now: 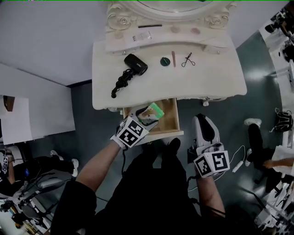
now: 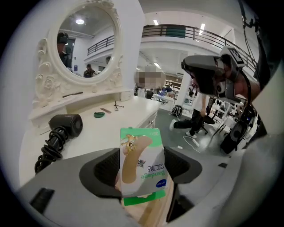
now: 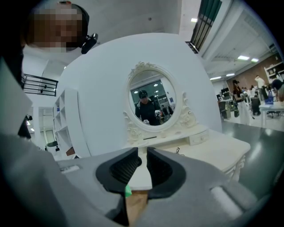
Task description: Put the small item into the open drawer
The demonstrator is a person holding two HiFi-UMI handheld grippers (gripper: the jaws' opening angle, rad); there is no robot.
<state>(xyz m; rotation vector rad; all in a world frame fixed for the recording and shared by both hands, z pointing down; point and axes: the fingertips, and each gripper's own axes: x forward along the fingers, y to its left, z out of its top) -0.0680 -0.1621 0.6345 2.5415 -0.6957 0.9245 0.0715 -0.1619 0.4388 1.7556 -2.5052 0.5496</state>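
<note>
**Bandage box held over the open drawer**

Cream vanity table (image 1: 206, 78) fills the far side of your view, and its wooden drawer (image 1: 171, 120) is pulled out toward you. Your left gripper (image 2: 141, 170) is clamped on the bandage box (image 2: 143, 153). The box is a white and green carton with a tan plaster pictured on it, and its print reads upside down in the left gripper view. It hangs over the drawer's left half. Whether it touches the drawer floor can't be told.

Your right gripper (image 3: 144, 164) is empty, with only a thin slit between its jaws, and it hangs to the right of the drawer.

On the tabletop lie a black hair dryer (image 1: 133, 66) at the left, then a green disc (image 1: 165, 61), a pink stick (image 1: 173, 58) and an eyelash curler (image 1: 188, 59). The left gripper covers the drawer's near left corner. The mirror (image 1: 174, 4) is cut off at the far edge.
</note>
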